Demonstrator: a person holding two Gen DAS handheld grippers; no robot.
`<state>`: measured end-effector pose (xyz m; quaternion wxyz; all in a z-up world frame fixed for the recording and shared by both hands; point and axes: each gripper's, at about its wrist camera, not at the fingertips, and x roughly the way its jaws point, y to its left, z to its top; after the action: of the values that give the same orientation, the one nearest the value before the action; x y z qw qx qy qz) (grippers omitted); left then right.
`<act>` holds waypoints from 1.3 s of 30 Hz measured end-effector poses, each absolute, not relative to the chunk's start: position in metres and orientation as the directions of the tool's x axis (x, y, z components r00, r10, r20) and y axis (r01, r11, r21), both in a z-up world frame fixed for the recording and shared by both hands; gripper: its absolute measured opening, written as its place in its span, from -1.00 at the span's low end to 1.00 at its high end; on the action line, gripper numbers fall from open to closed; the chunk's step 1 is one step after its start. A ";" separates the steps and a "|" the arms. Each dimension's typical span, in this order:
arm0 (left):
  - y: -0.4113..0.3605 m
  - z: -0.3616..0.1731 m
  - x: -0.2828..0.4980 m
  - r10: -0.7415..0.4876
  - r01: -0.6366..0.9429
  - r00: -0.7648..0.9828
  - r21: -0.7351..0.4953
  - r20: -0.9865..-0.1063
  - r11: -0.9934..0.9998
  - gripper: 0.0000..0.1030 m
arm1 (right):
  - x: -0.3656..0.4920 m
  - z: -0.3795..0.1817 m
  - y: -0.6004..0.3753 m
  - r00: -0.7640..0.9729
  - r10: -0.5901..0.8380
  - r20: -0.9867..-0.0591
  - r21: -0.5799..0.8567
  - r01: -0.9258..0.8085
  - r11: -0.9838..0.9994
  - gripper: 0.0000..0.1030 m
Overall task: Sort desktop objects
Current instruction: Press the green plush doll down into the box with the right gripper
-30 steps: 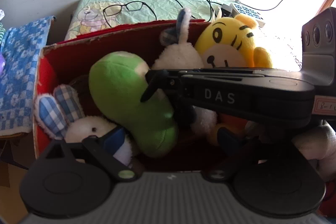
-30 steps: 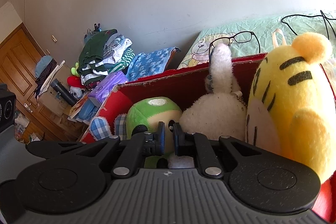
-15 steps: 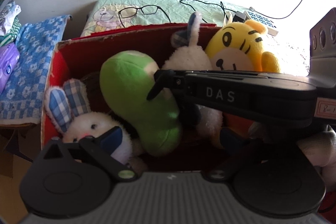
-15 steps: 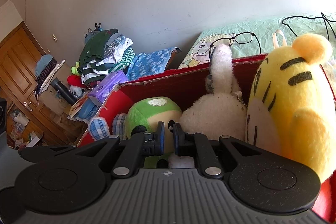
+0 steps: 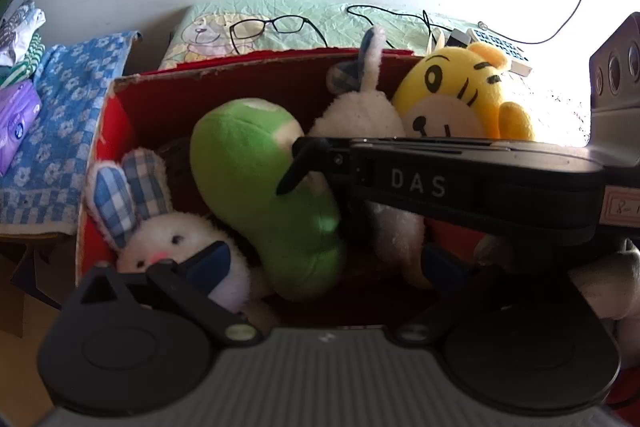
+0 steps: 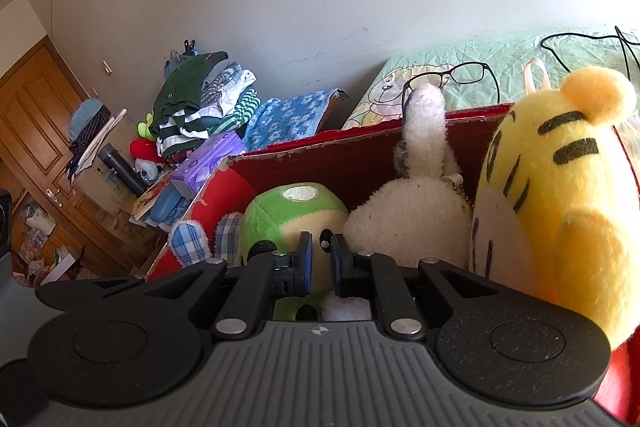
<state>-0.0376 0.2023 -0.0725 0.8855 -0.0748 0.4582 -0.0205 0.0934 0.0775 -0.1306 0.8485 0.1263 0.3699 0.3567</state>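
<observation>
— So, where are the toys?
— All in the red box [image 5: 120, 115]: a green mushroom toy [image 5: 260, 187] in the middle, a white rabbit with checked ears [image 5: 168, 239] at its left, a second white rabbit [image 6: 412, 219] and a yellow tiger [image 5: 452, 99] to the right.
— And the grippers?
— Left gripper [image 5: 324, 267] is spread wide over the near edge of the box, holding nothing. Right gripper [image 6: 320, 263] is nearly closed, a thin gap between its blue pads, just in front of the mushroom; whether it pinches anything, I cannot tell.
— Behind the box?
— Glasses [image 5: 272, 27] on a green cloth [image 5: 340, 23].
</observation>
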 end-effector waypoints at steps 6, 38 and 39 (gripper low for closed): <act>0.202 -0.073 -0.037 -0.115 -0.034 0.584 -0.166 -0.804 0.986 0.98 | 0.095 -0.131 0.078 0.466 0.703 -0.537 0.481 -0.516 0.709 -0.76; 0.209 -0.082 -0.033 -0.218 0.035 0.609 -0.249 -0.762 0.968 0.99 | 0.093 -0.131 0.077 0.458 0.718 -0.524 0.499 -0.518 0.695 -0.70; 0.209 -0.082 -0.032 -0.219 0.036 0.609 -0.249 -0.762 0.968 0.99 | 0.093 -0.131 0.076 0.459 0.720 -0.521 0.502 -0.517 0.693 -0.70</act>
<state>-0.0323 0.2091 -0.0823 0.8908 -0.1049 0.4362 -0.0717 0.0930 0.0764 -0.1308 0.8430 0.1371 0.3688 0.3668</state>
